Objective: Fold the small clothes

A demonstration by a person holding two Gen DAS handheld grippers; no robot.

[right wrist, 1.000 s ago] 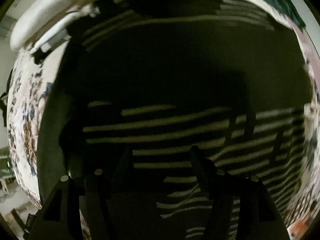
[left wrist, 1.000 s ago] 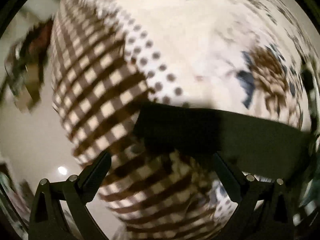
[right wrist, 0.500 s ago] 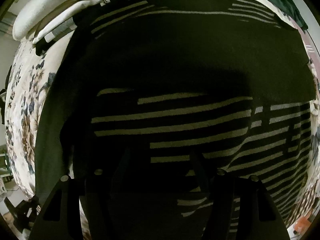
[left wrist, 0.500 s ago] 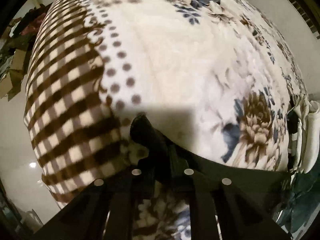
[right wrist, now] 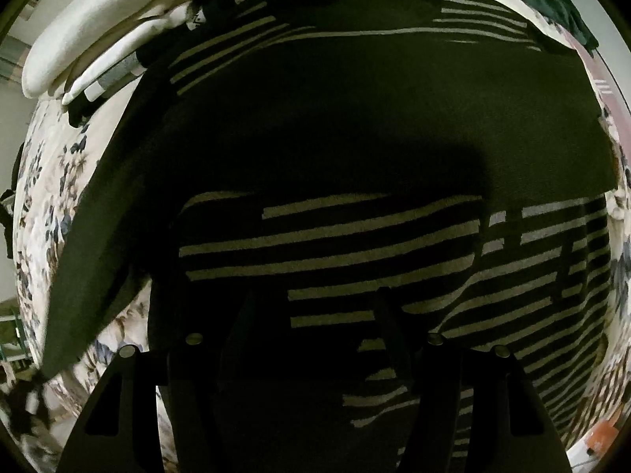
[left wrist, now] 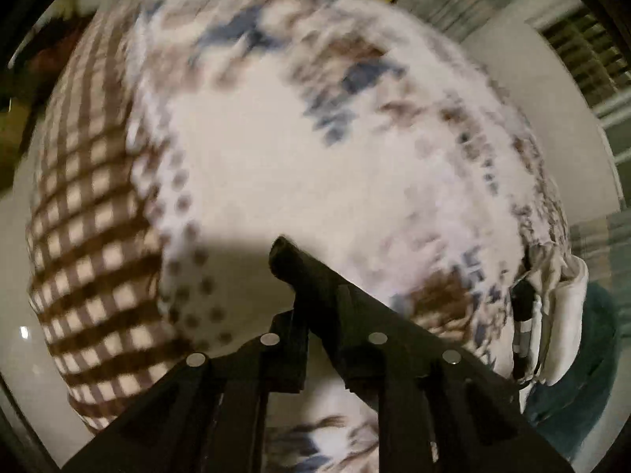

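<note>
The dark olive knit sweater with pale grey stripes [right wrist: 355, 126] lies spread flat on the cream fleece blanket with blue-brown flowers and a brown check border [left wrist: 315, 165]; its collar points away and its long axis runs away from the right camera. The left gripper [left wrist: 315, 311] pinches 1 dark edge of it, fingers together. The right gripper [right wrist: 315, 315] hovers above the stripes, fingers apart. Folded white clothes [right wrist: 90, 39] lie at the far left. The left view is blurred.

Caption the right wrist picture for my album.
Open right gripper hovering over a dark striped knit sweater spread on a floral fleece blanket.
</note>
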